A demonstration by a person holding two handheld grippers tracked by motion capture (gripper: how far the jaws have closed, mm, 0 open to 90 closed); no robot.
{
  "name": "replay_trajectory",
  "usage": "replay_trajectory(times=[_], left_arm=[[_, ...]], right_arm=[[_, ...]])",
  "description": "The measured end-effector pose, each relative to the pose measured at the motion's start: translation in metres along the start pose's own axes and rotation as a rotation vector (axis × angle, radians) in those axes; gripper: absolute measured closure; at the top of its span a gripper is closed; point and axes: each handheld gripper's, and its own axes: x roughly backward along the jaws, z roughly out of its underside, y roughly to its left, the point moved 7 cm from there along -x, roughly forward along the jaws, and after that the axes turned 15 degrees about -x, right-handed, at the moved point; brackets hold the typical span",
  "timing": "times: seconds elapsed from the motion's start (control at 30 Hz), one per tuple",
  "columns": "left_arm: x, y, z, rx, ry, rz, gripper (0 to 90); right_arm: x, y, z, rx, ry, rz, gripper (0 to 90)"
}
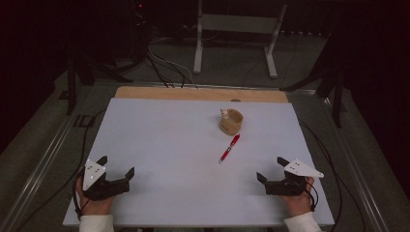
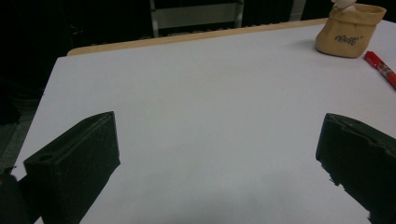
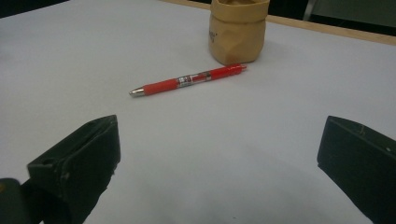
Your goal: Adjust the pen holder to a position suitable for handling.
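With each hand-held gripper, left (image 1: pixel 117 170) and right (image 1: pixel 270 169), wide open and empty at the surface's (image 1: pixel 159 145) near corners, we risk rolling the red pen (image 1: pixel 228 148), lying right of centre beside the tan pouch (image 1: pixel 230 122).

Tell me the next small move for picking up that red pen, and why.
Probably ease the right gripper forward toward the red pen. Its jaws stand wide open with nothing between them, and the pen lies flat and free on the table, just in front of the tan pouch and nearer this gripper than the left gripper.
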Motion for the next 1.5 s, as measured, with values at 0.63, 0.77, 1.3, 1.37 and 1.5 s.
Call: replay_trajectory(times=[0.63, 0.77, 1.3, 1.37, 1.5], left_arm=[[-0.002, -0.001, 0.003, -0.004, 0.013, -0.005, 0.1], [-0.002, -0.001, 0.004, 0.0, 0.017, -0.006, 0.1], [-0.006, -0.003, 0.005, -0.004, 0.031, -0.001, 0.1], [-0.006, -0.002, 0.006, -0.003, 0.031, -0.002, 0.1], [-0.006, -0.002, 0.006, -0.003, 0.033, -0.001, 0.1]], right_arm=[[0.0, 0.001, -0.01, -0.045, -0.025, 0.004, 0.0], [-0.002, 0.005, -0.016, -0.045, -0.029, -0.001, 0.0], [-0.02, 0.01, -0.039, -0.049, -0.02, 0.0, 0.0], [-0.023, 0.01, -0.042, -0.046, -0.016, 0.004, 0.0], [-0.029, 0.011, -0.045, -0.054, -0.005, 0.006, 0.0]])
